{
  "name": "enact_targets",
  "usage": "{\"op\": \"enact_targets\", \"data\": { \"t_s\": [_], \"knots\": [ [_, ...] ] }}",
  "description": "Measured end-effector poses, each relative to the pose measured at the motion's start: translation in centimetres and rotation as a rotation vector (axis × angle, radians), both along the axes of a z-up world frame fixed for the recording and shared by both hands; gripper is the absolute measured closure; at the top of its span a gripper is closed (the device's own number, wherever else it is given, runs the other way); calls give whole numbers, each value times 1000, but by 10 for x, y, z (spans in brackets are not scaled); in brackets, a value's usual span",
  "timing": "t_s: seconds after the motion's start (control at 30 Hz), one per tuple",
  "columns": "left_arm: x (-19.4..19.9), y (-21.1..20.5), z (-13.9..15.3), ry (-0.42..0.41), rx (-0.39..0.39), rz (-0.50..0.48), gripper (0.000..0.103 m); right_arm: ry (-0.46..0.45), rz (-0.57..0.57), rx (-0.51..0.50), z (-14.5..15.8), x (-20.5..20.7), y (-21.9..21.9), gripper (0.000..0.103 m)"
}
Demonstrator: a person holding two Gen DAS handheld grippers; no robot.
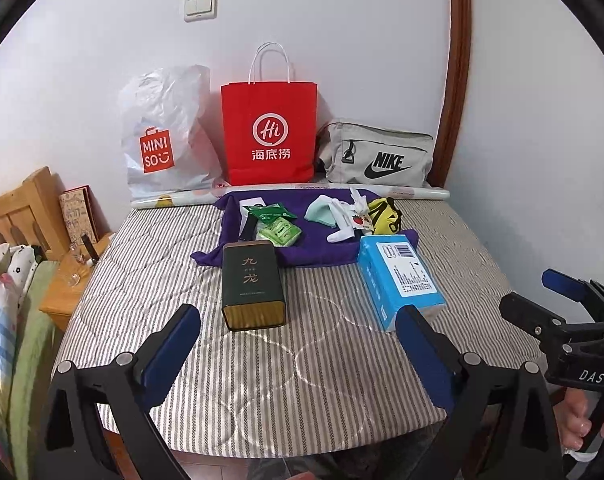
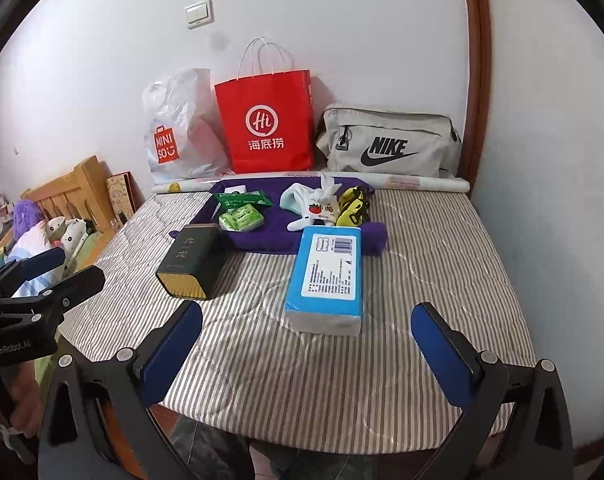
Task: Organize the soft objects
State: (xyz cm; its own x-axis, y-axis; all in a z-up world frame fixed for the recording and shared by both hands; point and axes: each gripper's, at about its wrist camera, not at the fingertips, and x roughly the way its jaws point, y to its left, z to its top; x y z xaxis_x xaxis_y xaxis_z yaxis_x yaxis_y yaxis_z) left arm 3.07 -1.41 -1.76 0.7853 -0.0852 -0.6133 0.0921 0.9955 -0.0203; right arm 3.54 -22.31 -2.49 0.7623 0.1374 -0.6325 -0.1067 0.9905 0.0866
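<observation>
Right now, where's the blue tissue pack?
Both views show the blue tissue pack lying on the striped mattress, just in front of the purple cloth, right of the dark green tin.

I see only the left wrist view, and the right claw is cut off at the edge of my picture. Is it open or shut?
Observer: The right claw is open wide, and its pads press on nothing.
Operator: Where is the blue tissue pack relative to it?
Observer: The blue tissue pack lies straight ahead. Its near end shows in the gap between the fingertips and is clear of both.
Operator: Is there anything at the far left that I miss?
Observer: Yes, a purple fluffy toy sits next to the spotted plush toy.
</observation>
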Motion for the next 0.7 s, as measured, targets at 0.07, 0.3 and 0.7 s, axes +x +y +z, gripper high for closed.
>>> {"op": "enact_targets", "data": {
  "t_s": [0.07, 0.3, 0.7],
  "knots": [
    [-2, -2, 1, -5, 13, 1, 4, -2, -4, 2, 1, -4, -2, 0],
    [-9, 0, 4, -12, 1, 11, 4, 3, -6, -6, 0, -8, 0, 0],
    [-13, 3, 6, -10, -16, 17, 4, 4, -6, 9, 0, -9, 1, 0]
  ]
}}
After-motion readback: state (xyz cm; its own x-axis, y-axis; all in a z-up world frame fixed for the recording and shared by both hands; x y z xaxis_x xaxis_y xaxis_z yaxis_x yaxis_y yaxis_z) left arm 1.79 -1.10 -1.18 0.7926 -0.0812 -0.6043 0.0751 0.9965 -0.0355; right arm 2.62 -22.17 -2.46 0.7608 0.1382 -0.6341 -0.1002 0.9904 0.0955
